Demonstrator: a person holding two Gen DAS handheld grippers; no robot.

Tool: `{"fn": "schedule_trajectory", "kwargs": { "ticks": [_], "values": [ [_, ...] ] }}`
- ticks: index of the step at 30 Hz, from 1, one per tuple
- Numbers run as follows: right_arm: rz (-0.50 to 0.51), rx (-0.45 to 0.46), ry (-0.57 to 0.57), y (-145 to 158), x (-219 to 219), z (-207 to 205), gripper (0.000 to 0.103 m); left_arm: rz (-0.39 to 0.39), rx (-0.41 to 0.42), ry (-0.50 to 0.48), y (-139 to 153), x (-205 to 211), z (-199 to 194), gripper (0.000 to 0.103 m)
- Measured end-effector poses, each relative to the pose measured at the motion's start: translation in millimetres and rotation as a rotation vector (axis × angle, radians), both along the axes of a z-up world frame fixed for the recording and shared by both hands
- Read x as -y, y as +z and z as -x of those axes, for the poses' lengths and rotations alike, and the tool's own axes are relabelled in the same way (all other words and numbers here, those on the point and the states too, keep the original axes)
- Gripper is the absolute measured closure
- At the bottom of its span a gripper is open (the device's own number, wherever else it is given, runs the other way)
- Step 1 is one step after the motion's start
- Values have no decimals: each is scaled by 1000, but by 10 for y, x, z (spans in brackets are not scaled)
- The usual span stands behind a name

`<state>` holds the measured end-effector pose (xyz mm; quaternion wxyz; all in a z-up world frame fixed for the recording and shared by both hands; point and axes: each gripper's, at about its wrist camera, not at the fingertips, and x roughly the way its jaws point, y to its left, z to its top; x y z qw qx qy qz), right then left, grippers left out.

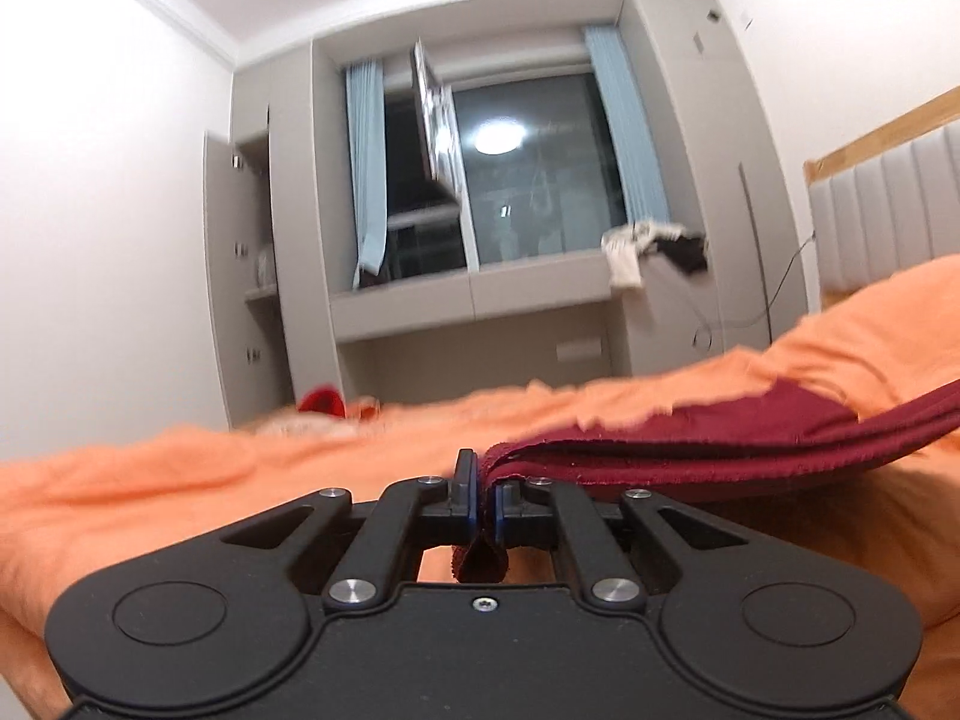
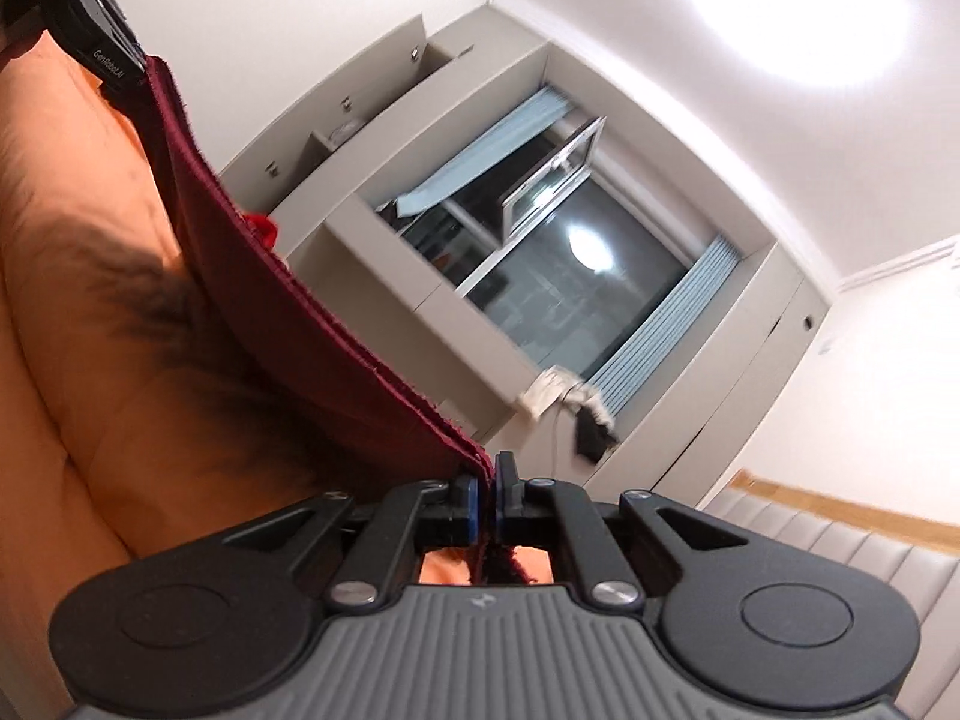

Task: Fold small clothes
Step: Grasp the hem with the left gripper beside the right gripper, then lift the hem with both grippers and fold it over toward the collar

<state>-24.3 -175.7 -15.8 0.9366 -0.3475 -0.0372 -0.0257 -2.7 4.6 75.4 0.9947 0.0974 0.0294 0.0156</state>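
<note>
A dark red garment (image 1: 690,438) lies in layers just above the orange bed sheet (image 1: 240,480). My left gripper (image 1: 485,498) is shut on its near edge, with a bit of cloth poking out behind the pads. In the right wrist view the same dark red garment (image 2: 288,324) stretches taut from my right gripper (image 2: 487,495), which is shut on its corner, up to the left gripper (image 2: 90,30) at the top left. The orange sheet (image 2: 78,300) lies under it in shadow.
A grey built-in cabinet with a window and blue curtains (image 1: 498,192) faces the bed. Clothes (image 1: 654,246) hang over its ledge. A red item (image 1: 321,402) lies at the bed's far edge. A padded headboard (image 1: 888,204) stands on the right.
</note>
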Motion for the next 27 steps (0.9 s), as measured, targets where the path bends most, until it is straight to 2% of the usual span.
{"fn": "schedule_trajectory", "kwargs": {
  "ticks": [4, 10, 14, 17, 21, 27],
  "values": [
    [-7, 33, 15, 165, 93, 380, 98, -7, 38, -52, 224, -17, 365, 98],
    [-158, 88, 82, 582, 307, 838, 98, 12, 126, -111, 571, -50, 862, 98],
    [-245, 87, 132, 751, 428, 887, 98, 58, 121, -139, 697, -57, 924, 98],
    [-219, 97, 119, 750, 471, 768, 98, 36, 122, -124, 702, -28, 837, 98],
    [-237, 83, 129, 824, 565, 463, 98, 26, 98, -133, 756, 0, 583, 98],
    [-188, 85, 115, 927, 564, -297, 98, 52, 55, -113, 894, -14, -172, 98]
  ]
}}
